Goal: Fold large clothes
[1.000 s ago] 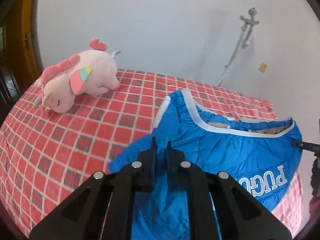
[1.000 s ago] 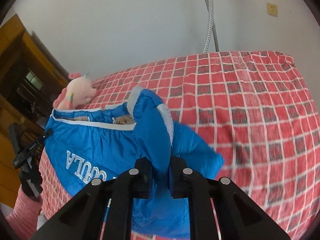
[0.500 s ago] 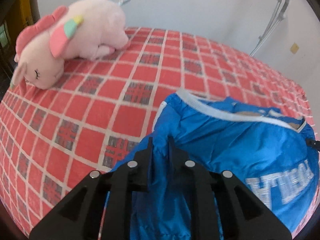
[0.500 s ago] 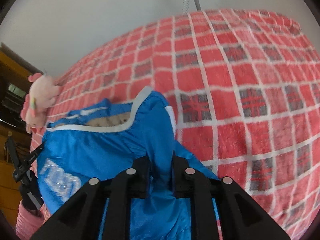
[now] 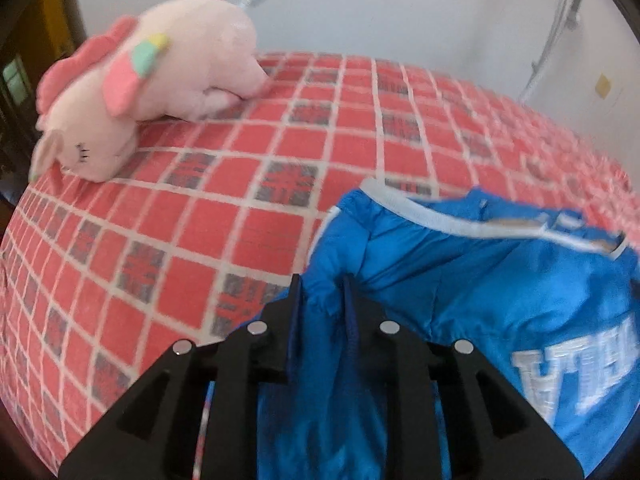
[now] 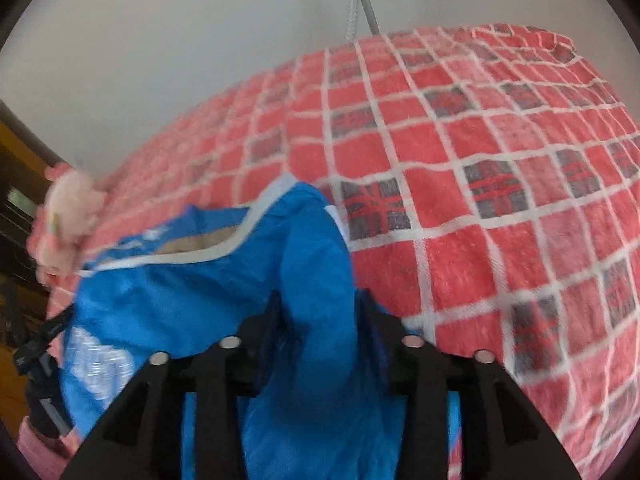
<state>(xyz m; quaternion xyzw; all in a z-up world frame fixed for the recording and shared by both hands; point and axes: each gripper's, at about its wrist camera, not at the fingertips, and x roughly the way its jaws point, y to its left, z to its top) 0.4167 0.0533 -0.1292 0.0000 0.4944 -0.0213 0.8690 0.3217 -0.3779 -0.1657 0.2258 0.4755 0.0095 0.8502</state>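
Blue satin jacket (image 5: 480, 292) with white trim lies on the red checked bedspread (image 5: 200, 200), near a pink plush unicorn (image 5: 160, 68). Both the left gripper (image 5: 320, 300) and right gripper (image 6: 318, 312) are opening their jaws, folds of jacket between them.

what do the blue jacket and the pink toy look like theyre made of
Blue jacket: likely thin synthetic shell, nylon or polyester; it has a slight sheen and crisp, puffy creases, with white trim.
Pink toy: soft plush, matte and fuzzy, with stitched eyelashes.
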